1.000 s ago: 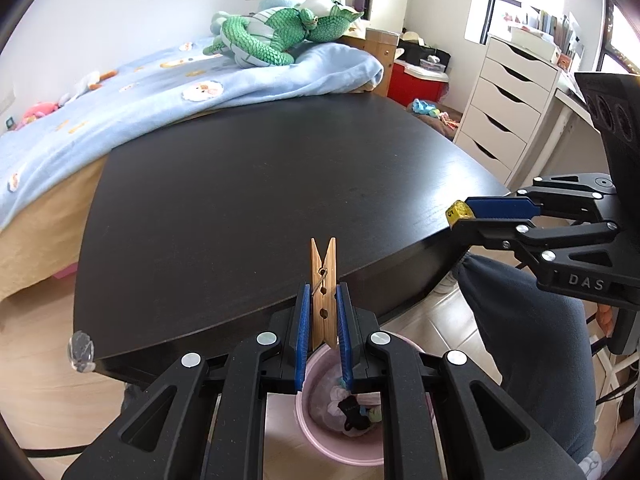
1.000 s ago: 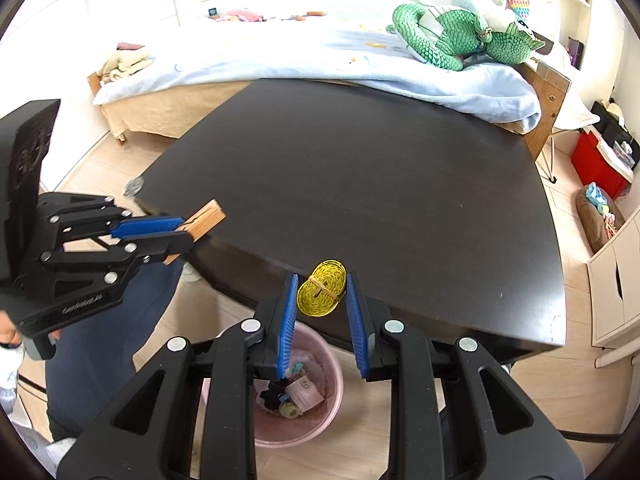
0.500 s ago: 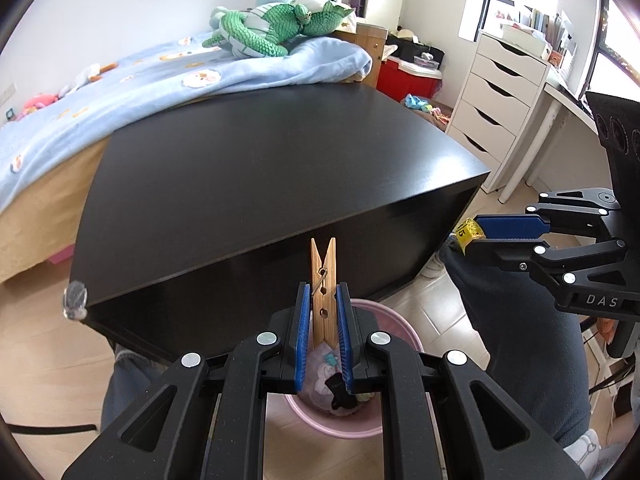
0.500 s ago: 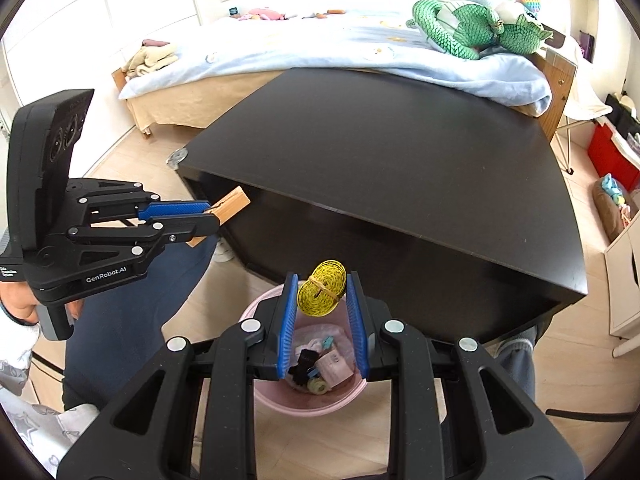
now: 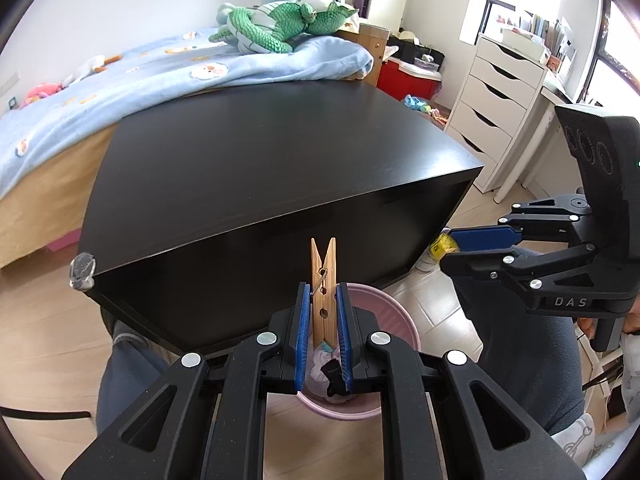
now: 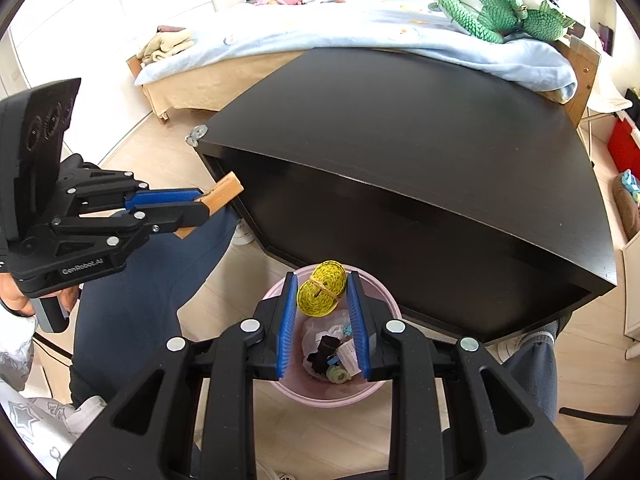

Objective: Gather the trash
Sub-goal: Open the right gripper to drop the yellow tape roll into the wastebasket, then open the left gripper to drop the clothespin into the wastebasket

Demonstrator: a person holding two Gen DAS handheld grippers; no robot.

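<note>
Now tape roll (image 6: 321, 289) hangs between opening right tool (image 6: 322, 286) (over bin (image 6: 382, 390)).

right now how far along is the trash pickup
Done: the pink bin already holds scraps, and nothing shows on the black table. In hand: the left tool clamps a wooden clothespin; the right tool is opening over the bin, yellow tape roll between its pads. Left: dropping both in.

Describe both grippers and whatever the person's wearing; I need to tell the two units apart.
Both are black linkage frames with silver bolts and blue ribbed pads. The left gripper reads GenRobot.AI; the right gripper reads DAS. Each carries an upright black panel with three round lenses. The sleeves are white with grey stars, the trousers dark blue.
</note>
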